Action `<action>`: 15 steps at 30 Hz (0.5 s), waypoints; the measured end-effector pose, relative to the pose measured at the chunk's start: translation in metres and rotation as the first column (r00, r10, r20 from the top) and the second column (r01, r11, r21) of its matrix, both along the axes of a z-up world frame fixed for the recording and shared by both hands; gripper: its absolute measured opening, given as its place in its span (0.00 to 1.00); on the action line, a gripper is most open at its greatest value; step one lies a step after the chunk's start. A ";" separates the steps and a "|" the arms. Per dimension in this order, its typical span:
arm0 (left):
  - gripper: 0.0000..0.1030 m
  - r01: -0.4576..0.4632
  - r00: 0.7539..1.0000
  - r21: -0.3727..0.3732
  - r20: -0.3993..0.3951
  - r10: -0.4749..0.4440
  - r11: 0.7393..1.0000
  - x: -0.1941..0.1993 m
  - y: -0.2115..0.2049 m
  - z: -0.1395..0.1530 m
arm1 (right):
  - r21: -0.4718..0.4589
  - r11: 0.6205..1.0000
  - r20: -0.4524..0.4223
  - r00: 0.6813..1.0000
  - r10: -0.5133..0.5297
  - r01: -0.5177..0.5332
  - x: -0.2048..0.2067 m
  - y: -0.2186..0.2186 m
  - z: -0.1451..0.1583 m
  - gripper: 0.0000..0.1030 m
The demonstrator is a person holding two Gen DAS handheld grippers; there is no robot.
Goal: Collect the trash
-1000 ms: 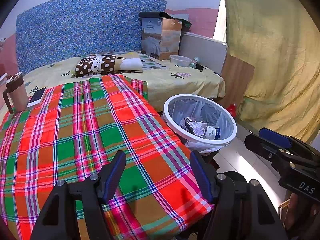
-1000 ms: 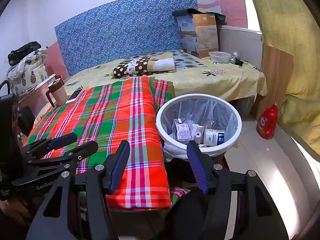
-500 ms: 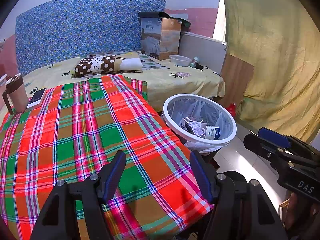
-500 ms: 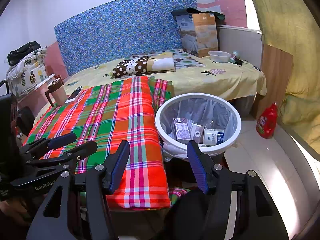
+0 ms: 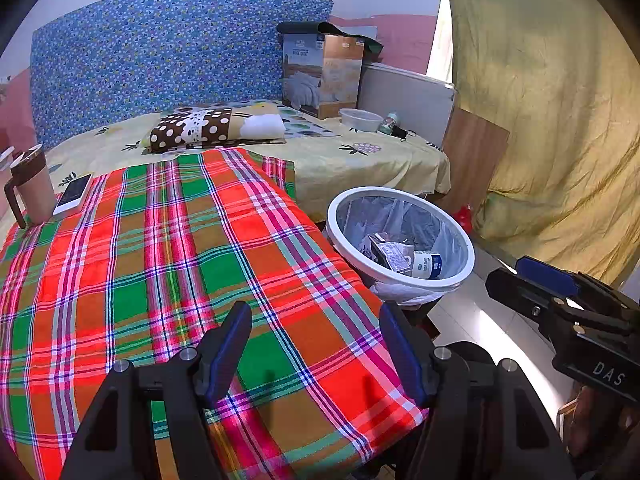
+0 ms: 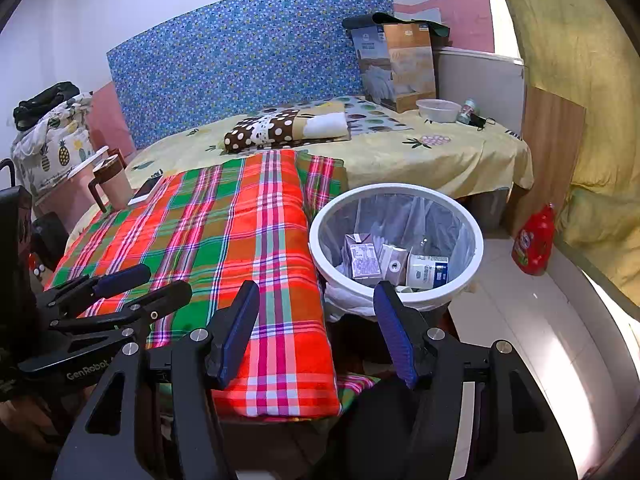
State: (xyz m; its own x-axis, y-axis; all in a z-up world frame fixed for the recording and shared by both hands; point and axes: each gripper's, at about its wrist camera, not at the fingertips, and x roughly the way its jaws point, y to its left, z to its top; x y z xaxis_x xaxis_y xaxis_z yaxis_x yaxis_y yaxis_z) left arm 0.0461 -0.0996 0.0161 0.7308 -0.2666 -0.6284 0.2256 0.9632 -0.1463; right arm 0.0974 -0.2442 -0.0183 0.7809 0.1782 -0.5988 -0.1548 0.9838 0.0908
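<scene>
Beside blanket [image 5: 172, 264], bin [image 5: 400, 280] (unmoved)

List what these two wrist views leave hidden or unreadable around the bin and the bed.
- Bin base: in both views its own rim and the plaid blanket cover it.
- Cartons in the bin: label print too small to read in either view.
- Red bottle: left wrist view shows only a sliver behind the bin.
- Floor under the bed: hidden by the yellow sheet.
- Right hand-held gripper: left wrist view's edge cuts it off.
</scene>
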 end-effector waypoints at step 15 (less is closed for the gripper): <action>0.64 -0.019 0.999 0.024 0.030 0.019 1.000 -0.004 0.000 0.000 | -0.003 1.000 -0.009 1.000 -0.001 0.001 0.002 0.001 -0.002 0.59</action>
